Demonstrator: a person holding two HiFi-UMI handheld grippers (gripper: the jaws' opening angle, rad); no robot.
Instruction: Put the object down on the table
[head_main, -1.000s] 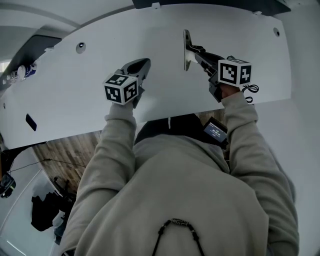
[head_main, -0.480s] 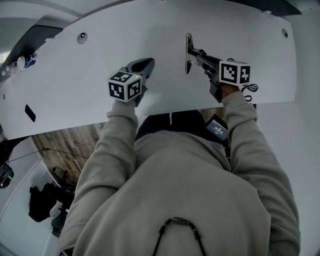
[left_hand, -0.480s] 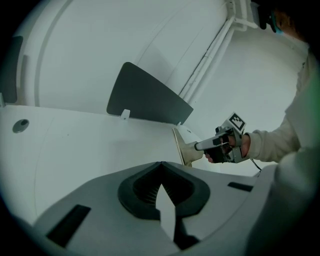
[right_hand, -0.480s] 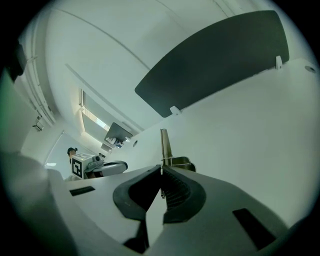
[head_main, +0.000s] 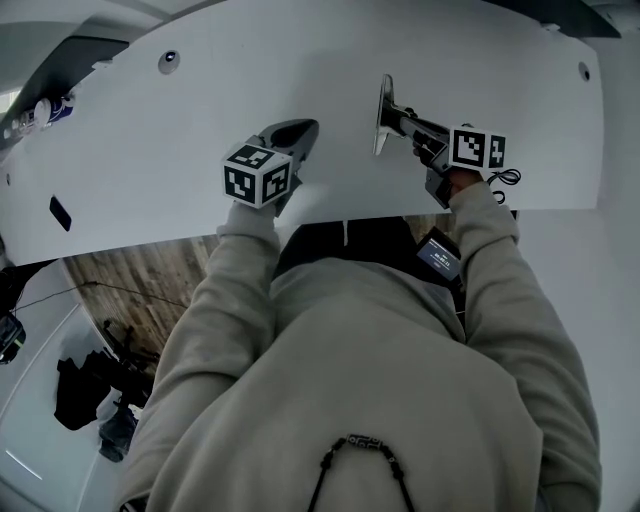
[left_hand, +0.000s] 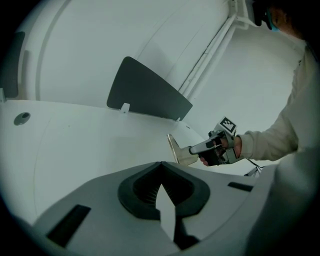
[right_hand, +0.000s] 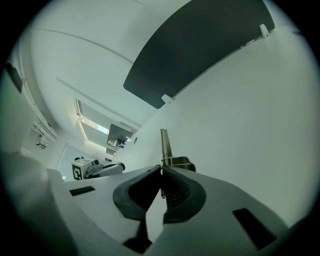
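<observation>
A flat metal plate with a short bracket (head_main: 383, 112) stands on edge just over the white table (head_main: 180, 150), and my right gripper (head_main: 398, 120) is shut on its bracket end. The right gripper view shows the thin plate (right_hand: 164, 144) pinched between the pads of my right gripper (right_hand: 161, 171). In the left gripper view the same plate (left_hand: 178, 150) hangs close to the tabletop; whether it touches I cannot tell. My left gripper (head_main: 305, 128) hovers over the table to the left of the plate, and in its own view my left gripper (left_hand: 160, 164) is shut on nothing.
Round grommet holes (head_main: 168, 62) (head_main: 583, 71) sit near the table's far corners, and a dark slot (head_main: 59, 212) at the left. A dark panel (left_hand: 147, 92) rises behind the far edge. A thin cable (head_main: 505, 178) lies by my right hand.
Both hands have sunk toward the table and shifted slightly farther across it. The right gripper has rolled a little, the metal plate still pinched in it.
</observation>
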